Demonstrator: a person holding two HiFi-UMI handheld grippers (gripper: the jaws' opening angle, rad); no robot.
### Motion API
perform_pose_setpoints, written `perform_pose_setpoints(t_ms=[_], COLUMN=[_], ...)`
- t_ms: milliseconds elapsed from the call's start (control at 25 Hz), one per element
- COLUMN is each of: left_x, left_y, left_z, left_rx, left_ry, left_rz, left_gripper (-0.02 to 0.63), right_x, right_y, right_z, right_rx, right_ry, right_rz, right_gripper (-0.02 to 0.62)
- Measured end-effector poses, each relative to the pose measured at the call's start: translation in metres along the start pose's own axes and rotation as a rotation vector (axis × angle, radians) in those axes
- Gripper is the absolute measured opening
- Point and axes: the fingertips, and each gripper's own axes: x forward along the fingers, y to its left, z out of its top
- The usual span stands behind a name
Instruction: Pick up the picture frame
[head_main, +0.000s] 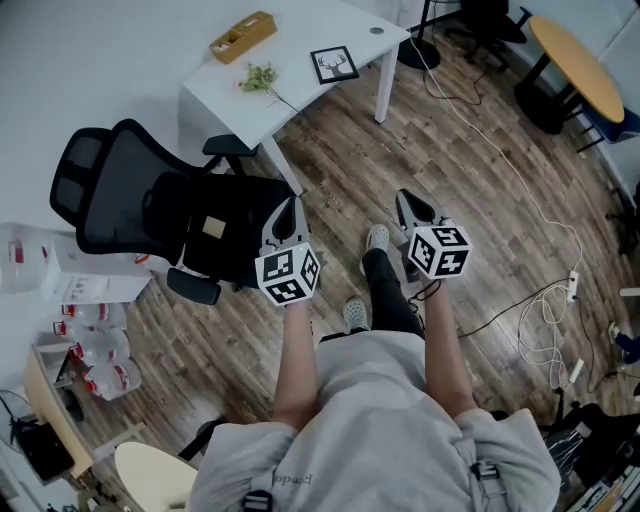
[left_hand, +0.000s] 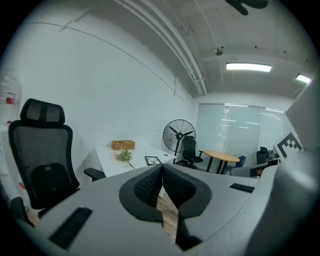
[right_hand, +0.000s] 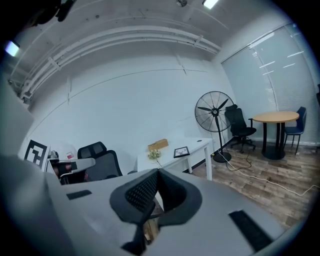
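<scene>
Your left gripper (head_main: 291, 208), right gripper (head_main: 408, 203): ribbed jaws pressed together, empty. Square black picture frame (head_main: 334, 64) flat on far white rectangular table (head_main: 310, 27).

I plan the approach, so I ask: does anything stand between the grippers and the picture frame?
Nothing visible does. Only bare floor separates the left gripper and right gripper from the white table bearing the picture frame. The office chair stands aside, leftward.

One white desk (head_main: 310, 25), one picture frame (head_main: 334, 63), one wooden box (head_main: 243, 36), one flower sprig (head_main: 258, 77), two grippers (head_main: 292, 205) (head_main: 404, 198).
</scene>
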Motion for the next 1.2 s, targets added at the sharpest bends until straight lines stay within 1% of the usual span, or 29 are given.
perform_pose_setpoints(t_ms=[120,360,480,600,720,920,1040,1200], left_x=[0.019,0.074,0.106,0.138,0.164,0.205,0.231,0.267], left_y=[0.004,0.014,0.013,0.013,0.014,0.012,0.008,0.001], left_z=[0.004,0.023,0.033,0.047,0.058,0.07,0.078,0.078], left_rx=[0.008,-0.012,-0.009,-0.033,-0.045,-0.007,0.006,0.039], left_ry=[0.004,-0.002,0.012,0.017,0.013,0.045,0.058,0.094], left_rz=[0.01,0.017,0.005,-0.012,-0.013,-0.004,-0.014,-0.016], left_gripper=[0.026,0.026,0.026,0.026,0.026,0.026,0.026,0.026], right_x=[0.018,0.067,0.095,0.122,0.145,0.177,0.198,0.224], right_y=[-0.007,-0.025,-0.038,-0.048,-0.059,-0.087,-0.1,-0.118], right_z=[0.008,0.029,0.041,0.059,0.074,0.098,0.112,0.125], right_rx=[0.027,0.02,0.016,0.016,0.037,0.072,0.064,0.049], right_ry=[-0.004,0.012,0.029,0.035,0.03,0.014,0.013,0.019], right_rz=[0.024,0.036,0.037,0.048,0.066,0.069,0.082,0.089], right_gripper=[0.023,0.023,0.023,0.023,0.023,0.023,0.023,0.023])
